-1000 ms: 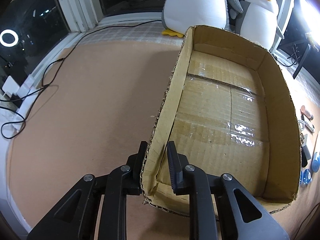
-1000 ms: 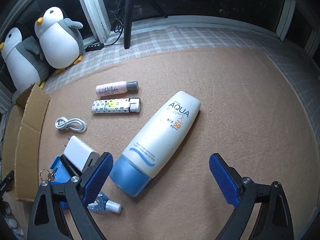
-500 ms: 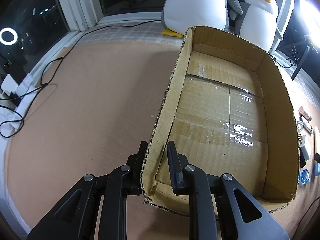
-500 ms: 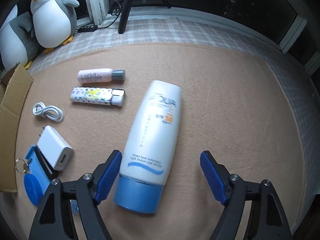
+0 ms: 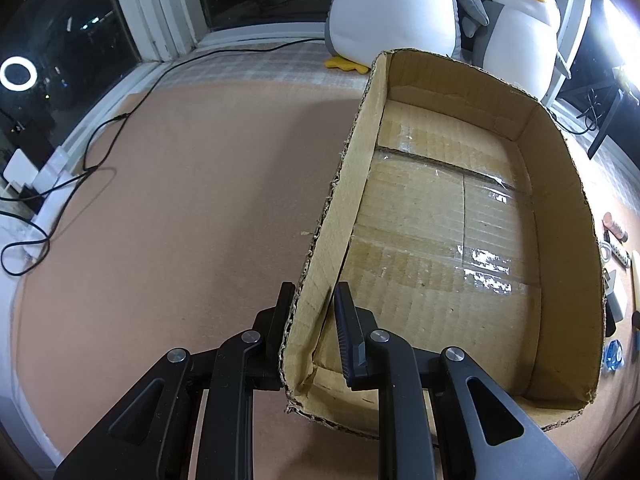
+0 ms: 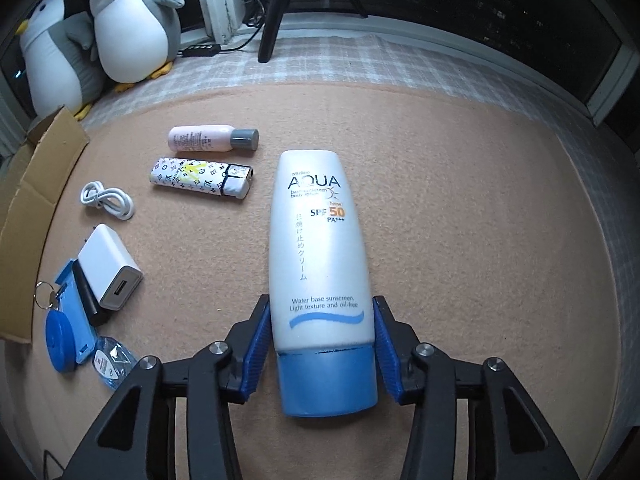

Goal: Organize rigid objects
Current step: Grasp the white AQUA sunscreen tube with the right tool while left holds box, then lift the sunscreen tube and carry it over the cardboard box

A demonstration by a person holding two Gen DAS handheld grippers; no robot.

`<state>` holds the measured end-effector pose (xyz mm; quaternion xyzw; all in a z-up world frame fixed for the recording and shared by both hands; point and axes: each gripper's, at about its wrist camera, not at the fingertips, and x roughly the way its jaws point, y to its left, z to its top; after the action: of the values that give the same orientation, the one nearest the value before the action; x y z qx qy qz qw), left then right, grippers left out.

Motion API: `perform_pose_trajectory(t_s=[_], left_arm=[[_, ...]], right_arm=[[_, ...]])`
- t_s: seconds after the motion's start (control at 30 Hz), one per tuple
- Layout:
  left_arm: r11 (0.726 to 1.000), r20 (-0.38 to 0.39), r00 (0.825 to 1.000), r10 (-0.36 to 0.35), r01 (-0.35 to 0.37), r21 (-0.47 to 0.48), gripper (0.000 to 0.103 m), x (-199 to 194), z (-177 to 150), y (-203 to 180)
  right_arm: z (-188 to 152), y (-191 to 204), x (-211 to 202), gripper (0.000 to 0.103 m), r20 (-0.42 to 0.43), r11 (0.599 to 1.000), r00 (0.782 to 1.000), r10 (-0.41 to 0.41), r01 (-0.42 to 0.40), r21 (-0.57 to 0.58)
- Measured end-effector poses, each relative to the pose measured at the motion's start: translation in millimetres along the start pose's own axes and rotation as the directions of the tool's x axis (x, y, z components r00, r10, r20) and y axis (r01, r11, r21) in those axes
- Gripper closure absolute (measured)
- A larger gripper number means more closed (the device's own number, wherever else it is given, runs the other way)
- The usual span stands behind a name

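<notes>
The brown cardboard box (image 5: 460,240) is empty, its left wall clamped by the left tool (image 5: 310,316). The right tool (image 6: 322,344) squeezes the white sunscreen tube (image 6: 318,248) at six o'clock; smaller items wait at nine o'clock.

The left gripper (image 5: 314,320) is held low, pointed toward twelve o'clock in its own view, tipped slightly toward one o'clock. Its two black fingers (image 5: 347,332) are drawn close together, one on either side of the cardboard box's (image 5: 560,184) near wall, which is clamped between them at the corner.

The right gripper (image 6: 322,344) is likewise directed toward twelve o'clock. Its blue pads (image 6: 256,350) are set at nine and three o'clock of the sunscreen tube (image 6: 316,240), just above the cap, pressed against or very nearly against its sides. No hand or arm is shown in either view.
</notes>
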<state>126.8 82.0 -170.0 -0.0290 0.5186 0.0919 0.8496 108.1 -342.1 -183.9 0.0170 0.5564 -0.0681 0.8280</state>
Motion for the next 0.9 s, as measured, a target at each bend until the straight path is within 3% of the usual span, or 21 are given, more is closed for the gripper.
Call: perform_pose_trajectory(t_s=[0.47,0.73,0.9], left_arm=[[1.0,-0.001,1.0,0.002,-0.002,-0.001,0.085,0.5,0.1,-0.4],[1.0,-0.001,1.0,-0.004,0.004,-0.003,0.085,1.1,0.1,0.1],[1.0,0.0,1.0,-0.011,0.011,-0.008,0.085,1.4,0.3,0.8]], right_arm=[[-14.3,5.3,-17.8,0.06,0.081,1.0,0.997,0.007,-0.008,0.01],[-7.6,34.7,-53.6,0.061,0.181,0.999,0.984,0.009,-0.001,-0.046],[1.4,57.0,-71.9,0.061,0.213,0.996,0.975,0.055,-0.039,-0.079]])
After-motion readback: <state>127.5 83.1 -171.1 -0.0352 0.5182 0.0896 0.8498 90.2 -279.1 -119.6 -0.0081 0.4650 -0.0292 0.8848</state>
